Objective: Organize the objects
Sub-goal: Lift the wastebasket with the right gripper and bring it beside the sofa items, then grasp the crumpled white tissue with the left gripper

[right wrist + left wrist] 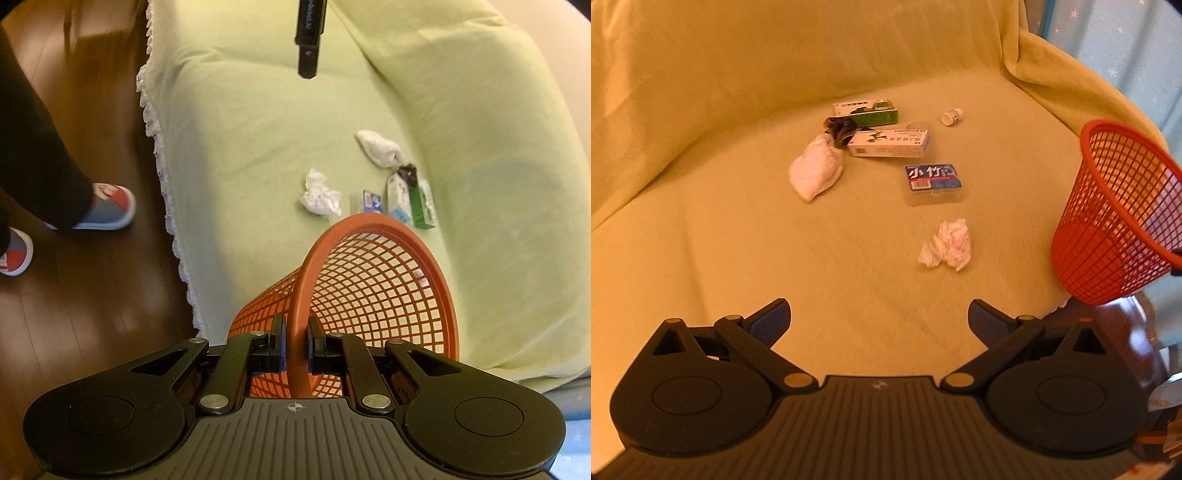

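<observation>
On a sofa seat under a yellow-green cover lie a crumpled tissue [947, 243] [320, 195], a white sock [815, 167] [380, 147], a dark hair tie [840, 131], a green box [866, 110], a white medicine box [891, 143], a blue-labelled clear case [933, 181] and a small white bottle [953, 116]. My left gripper [879, 321] hovers open over the seat's front, short of the tissue. My right gripper [296, 345] is shut on the rim of an orange mesh basket [369, 288] [1115, 218], held tilted at the seat's right end.
The sofa's backrest [775, 55] rises behind the objects. A dark wooden floor [85, 295] lies off the seat's lace-trimmed edge, where a person's legs and slippers [107, 206] stand. A black rod [309, 37] hangs over the seat in the right wrist view.
</observation>
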The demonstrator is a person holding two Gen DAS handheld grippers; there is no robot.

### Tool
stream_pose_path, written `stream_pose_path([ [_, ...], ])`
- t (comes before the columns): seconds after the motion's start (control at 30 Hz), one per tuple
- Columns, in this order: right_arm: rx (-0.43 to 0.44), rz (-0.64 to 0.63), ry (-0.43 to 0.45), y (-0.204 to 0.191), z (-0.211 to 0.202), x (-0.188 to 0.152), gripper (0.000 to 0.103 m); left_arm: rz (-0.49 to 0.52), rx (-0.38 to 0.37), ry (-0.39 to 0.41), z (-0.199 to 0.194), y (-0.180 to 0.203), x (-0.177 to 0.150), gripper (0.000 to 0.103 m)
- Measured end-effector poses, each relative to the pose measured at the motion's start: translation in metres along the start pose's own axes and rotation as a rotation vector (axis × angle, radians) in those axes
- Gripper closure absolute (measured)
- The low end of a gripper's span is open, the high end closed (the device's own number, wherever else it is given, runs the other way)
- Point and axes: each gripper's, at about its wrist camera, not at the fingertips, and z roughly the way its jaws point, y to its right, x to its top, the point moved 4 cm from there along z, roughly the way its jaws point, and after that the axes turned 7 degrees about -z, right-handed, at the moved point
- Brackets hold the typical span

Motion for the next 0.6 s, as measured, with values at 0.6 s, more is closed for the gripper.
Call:
stream_pose_path([
  [0.6,0.109,0.028,-0.060,0.068,0.029,-0.012,0.096,0.194,-0.155,-0.073,0.107,0.024,0.063,0.024],
])
